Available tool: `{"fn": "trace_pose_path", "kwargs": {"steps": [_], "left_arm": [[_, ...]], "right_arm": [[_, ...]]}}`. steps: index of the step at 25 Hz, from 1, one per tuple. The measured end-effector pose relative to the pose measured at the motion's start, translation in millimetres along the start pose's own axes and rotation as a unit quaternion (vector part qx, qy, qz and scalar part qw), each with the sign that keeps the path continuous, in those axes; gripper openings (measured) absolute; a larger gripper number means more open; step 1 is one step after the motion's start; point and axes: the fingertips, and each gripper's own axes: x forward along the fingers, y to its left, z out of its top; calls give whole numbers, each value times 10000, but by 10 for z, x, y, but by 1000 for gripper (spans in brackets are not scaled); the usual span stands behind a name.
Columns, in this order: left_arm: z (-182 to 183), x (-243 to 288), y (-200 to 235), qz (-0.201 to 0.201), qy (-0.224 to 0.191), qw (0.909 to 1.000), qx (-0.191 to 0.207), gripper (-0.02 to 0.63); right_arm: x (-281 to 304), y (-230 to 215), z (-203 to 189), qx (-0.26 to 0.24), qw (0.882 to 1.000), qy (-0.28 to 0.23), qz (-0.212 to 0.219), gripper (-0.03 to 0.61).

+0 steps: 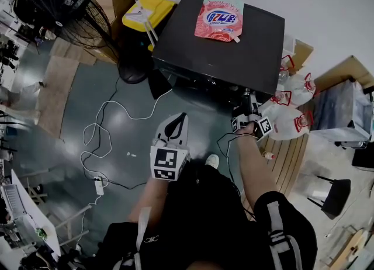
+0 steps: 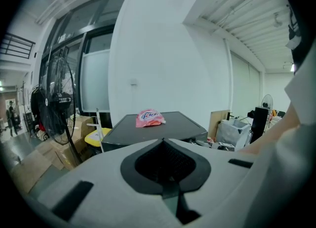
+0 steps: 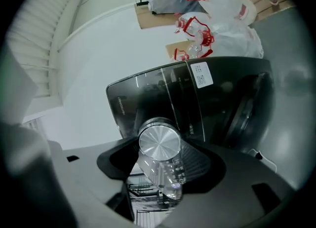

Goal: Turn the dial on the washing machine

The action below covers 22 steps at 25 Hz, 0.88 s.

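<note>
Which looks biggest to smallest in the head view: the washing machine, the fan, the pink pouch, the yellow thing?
1. washing machine
2. fan
3. pink pouch and yellow thing: they look about alike, so I won't rank them.

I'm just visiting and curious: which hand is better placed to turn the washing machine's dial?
Right. The right gripper has its jaws on the silver dial; the left gripper hangs shut, short of the washing machine.
</note>
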Motion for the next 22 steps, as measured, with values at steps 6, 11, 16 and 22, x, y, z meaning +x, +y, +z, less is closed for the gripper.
{"fn": "trace_pose_path", "kwargs": {"steps": [6, 11, 16, 22], "left_arm": [[17, 60, -55, -89, 57, 9999, 104, 3], [24, 100, -91, -169, 51, 9997, 176, 3], [60, 139, -101, -301, -42, 9995, 85, 3], [284, 238, -151, -616, -378, 9974, -22, 3]], "right_arm": [[10, -12, -26, 1933, 9790, -330, 552, 247], [-8, -2, -33, 1409, 9891, -304, 296, 247], [-164, 200, -249, -622, 9956, 638, -279, 244], [-485, 984, -566, -4019, 9086, 1052, -433, 9]]}}
